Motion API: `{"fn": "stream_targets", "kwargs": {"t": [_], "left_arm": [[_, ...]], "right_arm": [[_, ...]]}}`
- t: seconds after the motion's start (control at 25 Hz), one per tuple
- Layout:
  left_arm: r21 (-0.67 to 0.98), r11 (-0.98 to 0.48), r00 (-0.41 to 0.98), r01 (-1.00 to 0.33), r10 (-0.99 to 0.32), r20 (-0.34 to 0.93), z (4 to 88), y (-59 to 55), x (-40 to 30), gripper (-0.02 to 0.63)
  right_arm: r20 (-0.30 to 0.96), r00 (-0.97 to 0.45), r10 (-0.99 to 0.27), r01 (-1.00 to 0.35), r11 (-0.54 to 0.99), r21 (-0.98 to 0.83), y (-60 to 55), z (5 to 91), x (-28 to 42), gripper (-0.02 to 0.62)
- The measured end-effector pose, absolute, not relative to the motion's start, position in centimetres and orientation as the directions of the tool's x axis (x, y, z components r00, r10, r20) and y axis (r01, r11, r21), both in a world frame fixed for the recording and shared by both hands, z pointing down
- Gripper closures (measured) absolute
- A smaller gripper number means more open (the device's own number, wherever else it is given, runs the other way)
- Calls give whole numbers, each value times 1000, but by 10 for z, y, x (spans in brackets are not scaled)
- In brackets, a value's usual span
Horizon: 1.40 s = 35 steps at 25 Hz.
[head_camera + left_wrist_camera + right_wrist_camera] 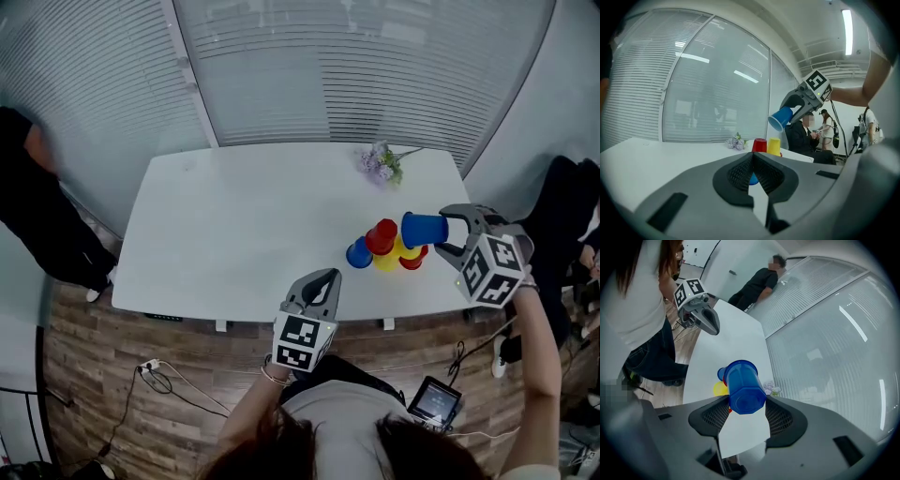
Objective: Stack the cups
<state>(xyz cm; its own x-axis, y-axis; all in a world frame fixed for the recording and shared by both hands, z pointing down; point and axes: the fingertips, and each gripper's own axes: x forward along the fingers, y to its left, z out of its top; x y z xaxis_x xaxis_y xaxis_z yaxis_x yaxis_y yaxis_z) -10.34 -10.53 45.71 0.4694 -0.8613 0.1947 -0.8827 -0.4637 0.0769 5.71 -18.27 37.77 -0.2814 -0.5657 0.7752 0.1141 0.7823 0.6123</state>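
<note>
The right hand-held gripper (pixel 448 231) grasps a blue cup (pixel 424 229), tipped sideways over the red cup (pixel 382 236) and yellow cup (pixel 386 263) on the desk (pixel 234 216). The left hand-held gripper (pixel 326 276) is clenched, empty.

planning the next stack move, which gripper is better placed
Right: the right gripper holds a blue cup raised beside the other cups; the left gripper is shut, empty, farther off.

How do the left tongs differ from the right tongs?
The left tongs are shut and empty; the right tongs stand wide, gripping a blue cup on its side. The left tongs sit low by the near edge of the table; the right tongs are raised near the other cups. Both share the same grey design.
</note>
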Motion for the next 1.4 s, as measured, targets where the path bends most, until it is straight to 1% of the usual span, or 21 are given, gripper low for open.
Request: {"fn": "stream_targets", "kwargs": {"t": [0.2, 0.52, 0.88, 1.08, 1.4], "left_arm": [[88, -492, 499, -866, -842, 205, 462, -102, -96, 588], [124, -516, 530, -848, -819, 218, 466, -100, -94, 588], [143, -516, 536, -844, -813, 228, 470, -102, -101, 588], [153, -505, 527, -850, -818, 230, 470, -103, -112, 588], [166, -500, 527, -850, -817, 235, 473, -104, -119, 588]], "right_arm": [[805, -211, -555, 209, 778, 592, -192, 375, 59, 328], [836, -68, -545, 403, 751, 523, -207, 377, 54, 328], [837, 35, -545, 579, 694, 428, -221, 394, 44, 328], [837, 79, -542, 632, 676, 378, -224, 400, 41, 328], [843, 103, -527, 661, 670, 338, -225, 409, 37, 327]]}}
